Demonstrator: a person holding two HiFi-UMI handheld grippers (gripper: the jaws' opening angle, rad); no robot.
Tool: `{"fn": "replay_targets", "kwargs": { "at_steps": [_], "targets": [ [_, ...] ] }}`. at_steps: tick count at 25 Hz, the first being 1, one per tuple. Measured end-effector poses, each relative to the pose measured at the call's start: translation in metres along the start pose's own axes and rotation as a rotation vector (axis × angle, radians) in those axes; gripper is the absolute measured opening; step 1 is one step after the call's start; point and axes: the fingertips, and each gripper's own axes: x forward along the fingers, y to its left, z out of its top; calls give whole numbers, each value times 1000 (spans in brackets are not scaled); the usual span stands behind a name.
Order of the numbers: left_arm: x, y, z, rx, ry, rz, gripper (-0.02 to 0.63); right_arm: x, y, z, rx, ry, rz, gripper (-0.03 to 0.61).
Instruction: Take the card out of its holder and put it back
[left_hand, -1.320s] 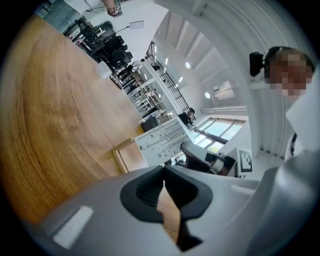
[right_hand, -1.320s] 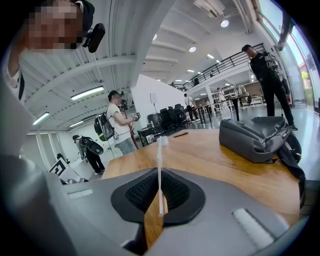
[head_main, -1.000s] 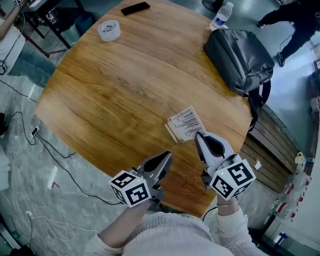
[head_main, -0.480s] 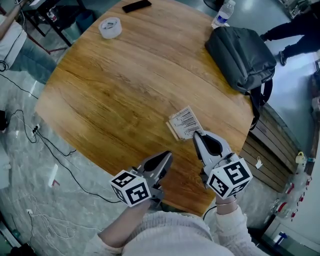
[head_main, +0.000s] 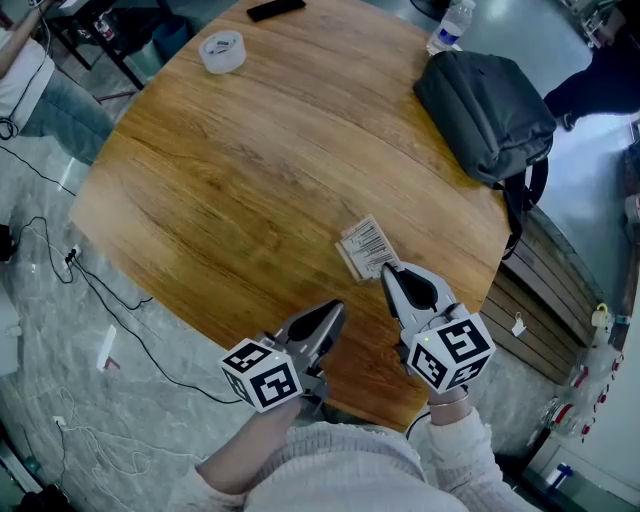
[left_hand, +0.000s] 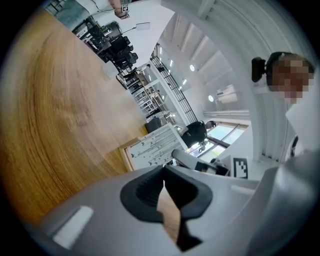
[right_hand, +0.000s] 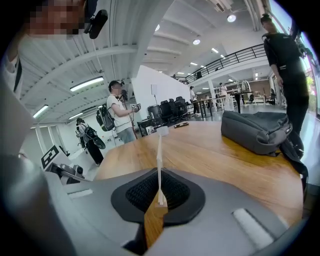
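Lying ahead of the right gripper (head_main: 386, 273), the white barcoded card holder (head_main: 365, 244) is pinched at its near edge (left gripper (head_main: 334, 309) closed, empty).

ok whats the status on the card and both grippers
Left gripper shut, empty, near the table edge. Right gripper shut on the card holder, at its near edge. Nothing in the way; backpack and tape roll sit well clear.

Bright, even indoor light from ceiling lamps (right_hand: 87, 84); soft sheen on the wooden table (head_main: 250, 170); overexposed floor at the head view's right; gripper views fisheye-curved, black-cornered, slightly soft nearby.
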Motion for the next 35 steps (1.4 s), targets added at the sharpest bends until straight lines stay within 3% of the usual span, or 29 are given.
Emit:
{"fn": "replay_targets", "kwargs": {
  "at_steps": [18, 22, 35],
  "targets": [
    [-5, 1, 3, 13, -8, 6, 8, 6, 0, -16, 13, 23, 4, 11],
    [-6, -1, 4, 17, -8, 3, 8, 6, 5, -13, 26, 12, 28, 58],
    [-10, -27, 16, 72, -15, -38, 8, -17, 2, 4, 28, -40, -5, 74]
  ]
}}
